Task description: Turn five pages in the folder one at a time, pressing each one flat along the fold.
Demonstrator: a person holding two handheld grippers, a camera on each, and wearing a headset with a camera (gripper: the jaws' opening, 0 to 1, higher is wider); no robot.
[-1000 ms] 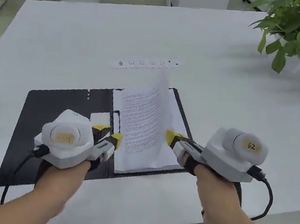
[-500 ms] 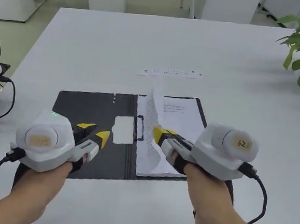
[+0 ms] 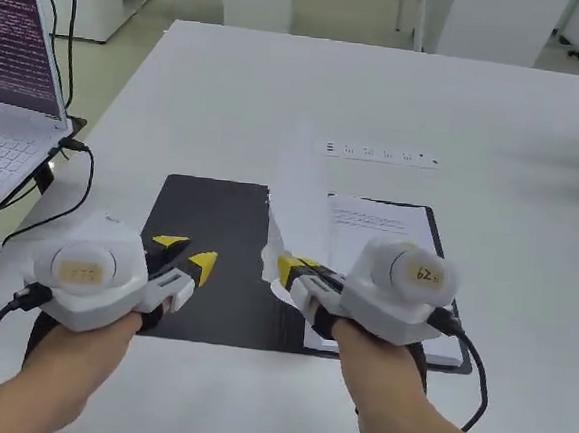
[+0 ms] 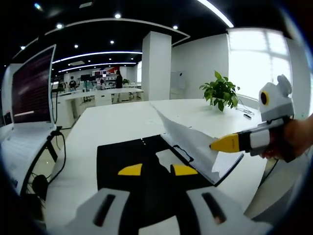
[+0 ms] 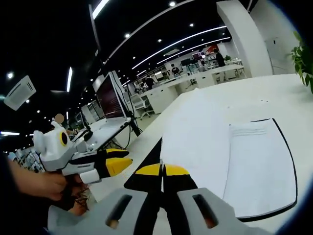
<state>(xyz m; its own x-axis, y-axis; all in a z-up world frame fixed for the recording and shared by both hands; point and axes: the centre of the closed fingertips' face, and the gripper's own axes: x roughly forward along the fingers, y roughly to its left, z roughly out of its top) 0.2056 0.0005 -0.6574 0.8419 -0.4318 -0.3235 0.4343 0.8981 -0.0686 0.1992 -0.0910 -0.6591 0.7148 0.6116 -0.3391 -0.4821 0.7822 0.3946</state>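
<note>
Right gripper (image 3: pixel 290 270): jaws pressed together on the near lower edge of the page; in its own view the two yellow tips meet with no gap.
Left gripper (image 3: pixel 186 252): jaws spread apart, nothing between them, hovering low over the folder's bare left cover.
Single white printed page (image 3: pixel 288 211): lifted off the stack and standing roughly upright, blurred in the head view, rising from the right gripper's tips.
Black open folder (image 3: pixel 207 240): lies flat on the white table (image 3: pixel 240 82), just in front of the person, with the stack of white printed sheets (image 3: pixel 379 229) on its right half.
Key relation: the landing place, the black left cover, lies to the left of the right gripper, across the fold.
Fold axis: runs away from the person; the standing page hides it in the head view.
Page axis: its long edge runs parallel to the fold, and its free edge points up.
Nearer gripper: the left one already hangs above the landing side, so it looks better placed to press along the fold.
Likely next move: sweep the page leftward and down.
</note>
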